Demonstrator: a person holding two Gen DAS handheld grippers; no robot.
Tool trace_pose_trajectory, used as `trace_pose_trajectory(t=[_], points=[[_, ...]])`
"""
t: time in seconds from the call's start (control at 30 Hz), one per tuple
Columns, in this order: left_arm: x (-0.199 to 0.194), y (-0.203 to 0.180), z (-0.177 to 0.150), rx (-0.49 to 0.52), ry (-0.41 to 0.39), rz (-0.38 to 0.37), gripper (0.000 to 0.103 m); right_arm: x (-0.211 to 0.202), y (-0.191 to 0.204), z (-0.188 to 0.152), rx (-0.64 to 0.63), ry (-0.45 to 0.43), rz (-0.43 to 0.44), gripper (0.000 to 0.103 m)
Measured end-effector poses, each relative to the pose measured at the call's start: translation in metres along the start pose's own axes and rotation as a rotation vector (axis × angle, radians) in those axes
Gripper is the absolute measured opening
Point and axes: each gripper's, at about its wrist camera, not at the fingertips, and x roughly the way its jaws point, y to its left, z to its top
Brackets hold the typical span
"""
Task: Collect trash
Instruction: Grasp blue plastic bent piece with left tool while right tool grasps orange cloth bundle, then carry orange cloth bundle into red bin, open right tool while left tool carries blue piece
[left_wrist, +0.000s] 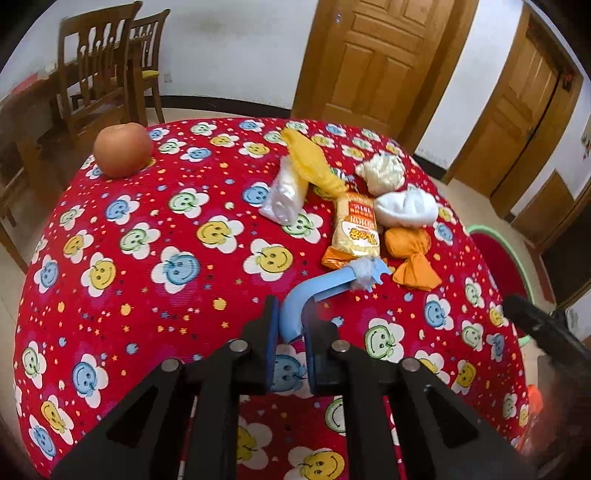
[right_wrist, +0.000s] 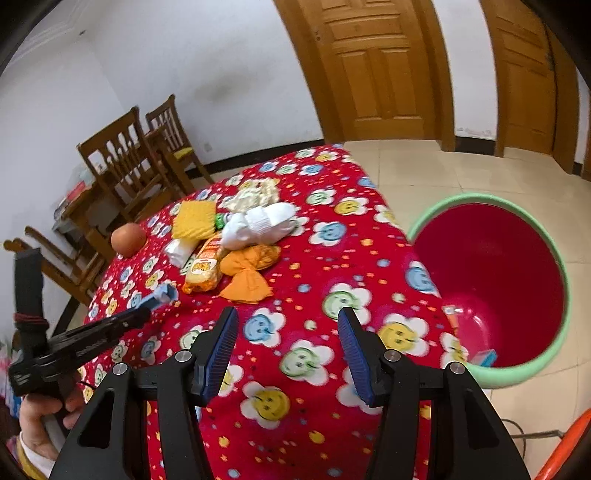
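1. The surface (left_wrist: 155, 258) wears a red cloth printed with smiling flowers and fills most of both views.
2. A red bin with a green rim (right_wrist: 491, 291) stands on the tiled floor just beside the surface's right edge; a few scraps lie at its bottom.
3. The trash sits in a cluster near the far right part of the surface: a white sock ball (left_wrist: 404, 210), an orange wrapper (left_wrist: 410, 254), a yellow snack packet (left_wrist: 354, 236), a yellow foam net (left_wrist: 310, 162), a clear plastic bag (left_wrist: 284, 195) and a crumpled cream wad (left_wrist: 382, 171), most of them touching.
4. An apple (left_wrist: 123, 149) rests alone at the far left edge, well apart from the pile.
5. The left tongs (left_wrist: 290, 332) are pressed together on a blue plastic hook (left_wrist: 314, 291), pinching its curved end; its far tip, with white tufts stuck on, lies just beside the snack packet.
6. The right tongs (right_wrist: 288, 325) stand partly spread over bare cloth, holding and touching nothing.
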Motion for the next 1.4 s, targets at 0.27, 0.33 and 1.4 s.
trace_pose_trajectory(t=[0.27,0.33,1.4], points=[[-0.013,0.012,0.001,-0.048,-0.056,-0.004,0.012,0.036,0.028,0.011,-0.065,0.065,0.015,0.057],[-0.015,0.015,0.001,-0.062,-0.064,-0.006,0.012,0.045,0.031,0.013,-0.071,0.079,0.014,0.057],[-0.020,0.002,-0.002,-0.070,-0.089,0.030,0.012,0.032,0.019,-0.003,-0.038,0.034,0.078,0.007]])
